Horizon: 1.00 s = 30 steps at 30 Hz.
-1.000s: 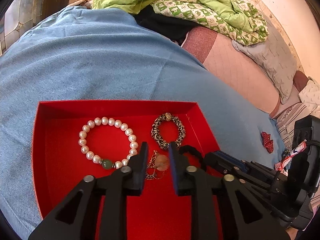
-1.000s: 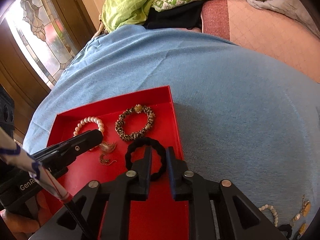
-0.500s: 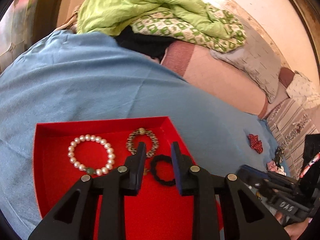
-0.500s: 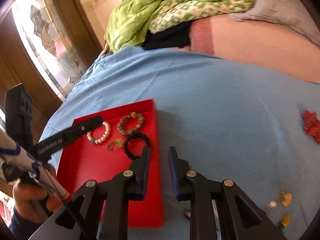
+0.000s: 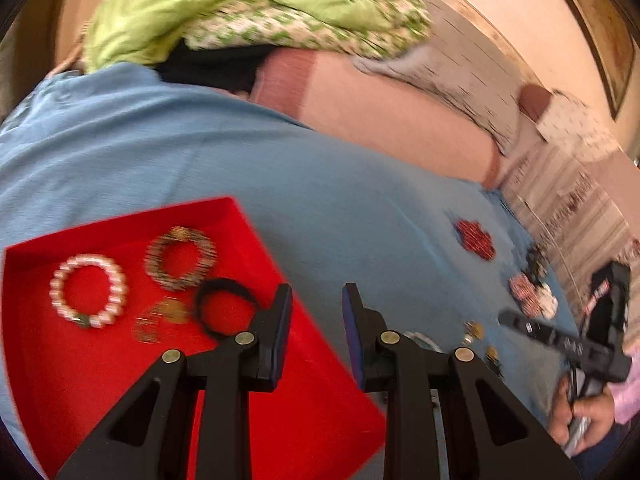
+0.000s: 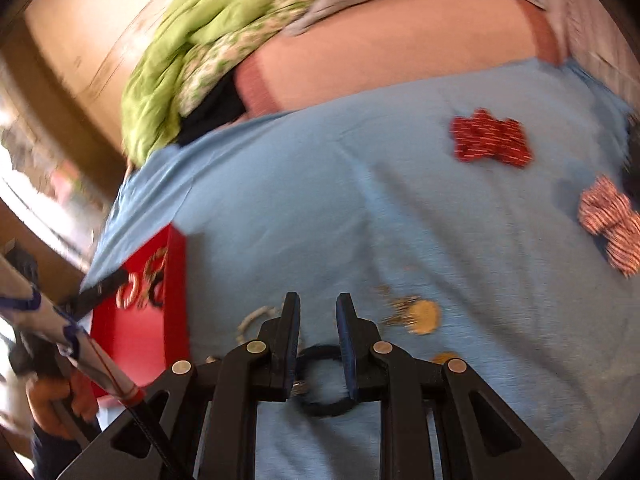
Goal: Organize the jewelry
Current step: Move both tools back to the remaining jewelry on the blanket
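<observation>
Left wrist view: we see our left hand-held gripper (image 5: pixel 316 308) spread with nothing between its fingers, hovering over the near right edge of the shallow red cardboard tray (image 5: pixel 320 412). The tray sits on the light blue cloth-covered bed (image 5: pixel 200 152). Inside it, far left, lies a white pearl bracelet with one green bead (image 5: pixel 88 296); right of it a black-and-gold patterned beaded bracelet (image 5: pixel 180 258); near that a black twisted hair-tie ring (image 5: pixel 224 306) and a small gold chain with a round pendant (image 5: pixel 160 318), blurred. Right of the tray on the cloth: a dark red fabric bow (image 5: pixel 476 238), a red-and-white striped bow (image 5: pixel 524 294), small gold pieces (image 5: pixel 474 330).

Right wrist view: our right hand-held gripper (image 6: pixel 318 320) is spread too, nothing pinched, fingers above a second black elastic ring (image 6: pixel 324 380) lying on the cloth; we cannot tell if they touch it. A white beaded loop (image 6: pixel 252 320) lies just left of the fingers, a gold round pendant with chain (image 6: pixel 420 314) just right. Both bows sit far right. The tray is at left, well apart from this gripper. A crumpled green quilt (image 6: pixel 168 80) lies at the far end.
</observation>
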Motion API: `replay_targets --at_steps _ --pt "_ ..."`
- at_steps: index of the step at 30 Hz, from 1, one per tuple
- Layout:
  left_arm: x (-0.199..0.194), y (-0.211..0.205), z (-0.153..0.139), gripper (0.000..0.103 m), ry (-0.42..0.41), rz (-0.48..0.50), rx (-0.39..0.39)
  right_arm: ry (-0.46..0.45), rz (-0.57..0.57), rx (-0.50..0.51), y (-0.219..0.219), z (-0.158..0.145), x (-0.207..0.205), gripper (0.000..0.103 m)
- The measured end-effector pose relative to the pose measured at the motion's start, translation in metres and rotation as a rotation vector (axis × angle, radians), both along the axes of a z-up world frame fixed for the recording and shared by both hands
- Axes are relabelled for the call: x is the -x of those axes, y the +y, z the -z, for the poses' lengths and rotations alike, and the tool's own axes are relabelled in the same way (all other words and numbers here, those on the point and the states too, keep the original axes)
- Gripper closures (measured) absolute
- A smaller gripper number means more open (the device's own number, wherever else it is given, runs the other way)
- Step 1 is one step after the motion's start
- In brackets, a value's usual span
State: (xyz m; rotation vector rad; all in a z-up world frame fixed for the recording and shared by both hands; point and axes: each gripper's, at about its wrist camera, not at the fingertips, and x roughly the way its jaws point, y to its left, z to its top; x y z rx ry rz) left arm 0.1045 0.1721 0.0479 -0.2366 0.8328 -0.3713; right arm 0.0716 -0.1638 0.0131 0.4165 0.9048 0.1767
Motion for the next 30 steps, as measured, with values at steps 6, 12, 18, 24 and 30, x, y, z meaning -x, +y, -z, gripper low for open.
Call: replay_targets --at_steps 6,12,18,24,30 --pt "0.001 -0.063 0.012 0.079 0.05 0.145 -0.041 0.025 0.044 -0.009 -0.028 0.009 0.003 0.083" --pt "0.004 -0.093 0.011 0.079 0.05 0.17 -0.068 0.037 0.058 -0.005 -0.046 0.014 0.009 0.083" --pt "0.029 -0.091 -0.016 0.079 -0.05 0.131 -0.101 0.025 0.053 -0.029 -0.054 0.013 0.011 0.083" --pt "0.059 -0.094 -0.035 0.079 -0.087 0.143 -0.1 0.002 0.031 -0.033 -0.049 0.007 0.015 0.083" --pt "0.045 -0.115 -0.007 0.079 0.046 0.174 -0.166 0.011 0.047 -0.039 -0.056 0.009 0.019 0.083"
